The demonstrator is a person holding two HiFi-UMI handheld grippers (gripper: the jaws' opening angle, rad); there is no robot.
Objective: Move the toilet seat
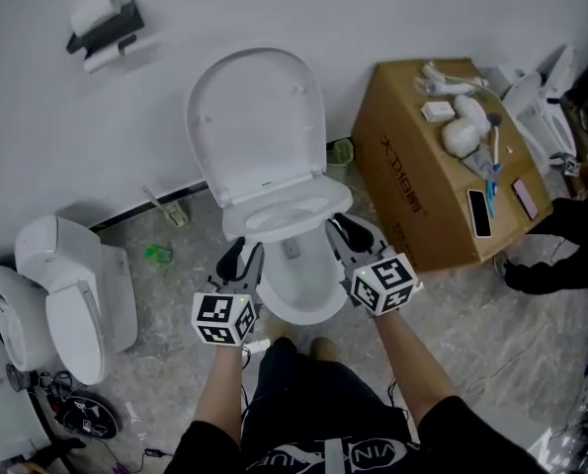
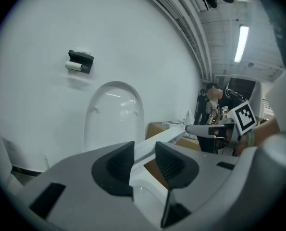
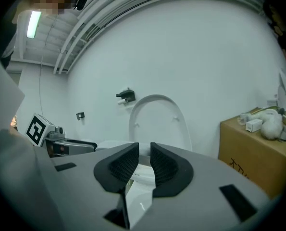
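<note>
A white toilet stands against the wall with its lid (image 1: 257, 121) up. Its seat ring (image 1: 289, 208) is tilted up off the bowl (image 1: 303, 289). My left gripper (image 1: 244, 255) is shut on the seat's left rim and my right gripper (image 1: 341, 227) is shut on its right rim. In the left gripper view the white seat edge (image 2: 174, 134) runs through the left gripper (image 2: 144, 160), filling the gap between the pads, and the lid (image 2: 113, 114) rises behind. In the right gripper view the right gripper (image 3: 144, 160) has the seat (image 3: 142, 174) between its close-set pads.
A big cardboard box (image 1: 412, 181) with phones and small items on top stands right of the toilet. A second toilet (image 1: 76, 294) is at the left, a paper holder (image 1: 104, 30) hangs on the wall, and a person's dark sleeve (image 1: 560, 245) is at the far right.
</note>
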